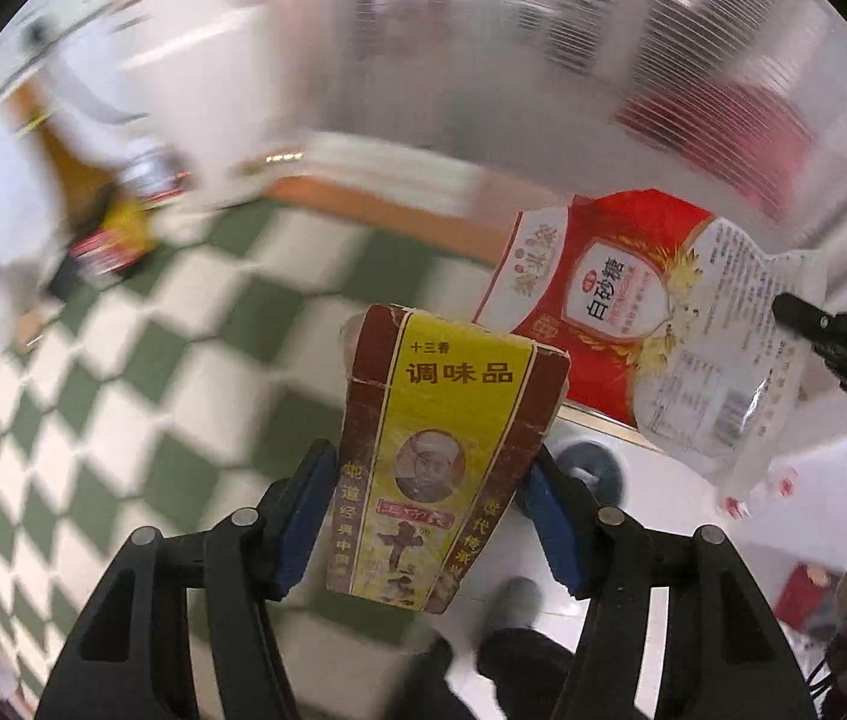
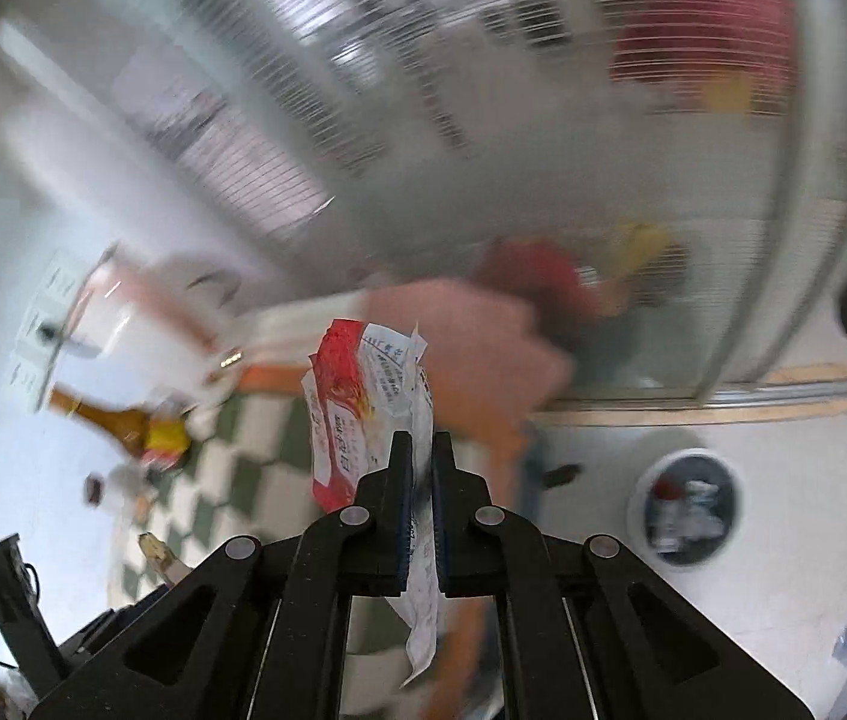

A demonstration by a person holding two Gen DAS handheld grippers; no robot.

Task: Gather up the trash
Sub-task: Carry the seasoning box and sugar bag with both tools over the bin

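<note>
- One surface point(image 1: 141, 354) with a green-and-white checked cloth, blurred in both views, lying below and to the left of both claws.
- One round white bin point(image 2: 687, 504) on the floor, seen in the right wrist view to the lower right of the right claw, well apart from it; it holds a jumble of crumpled trash.
- One red-and-white bag point(image 1: 651, 324), an emptied sugar packet with a clear printed panel. In the left wrist view it hangs in the air up and to the right of the box, its right edge pinched by the black tip of the right claw point(image 1: 807, 324).
- One box point(image 1: 441, 450), yellow and brown with Chinese print, dented at its top corners. It stands upright between the blue pads of the left claw point(image 1: 429, 516), which is clamped on its two sides, lifted off the surface.
- One brown glass bottle point(image 1: 81, 180), tilted and blurred, at the far left of the surface, well apart from both claws.
- In the right wrist view the right claw point(image 2: 417, 510) is pressed together on the bag point(image 2: 363, 402): the packet sticks up past the fingertips, and a white strip of it trails down between the fingers.
</note>
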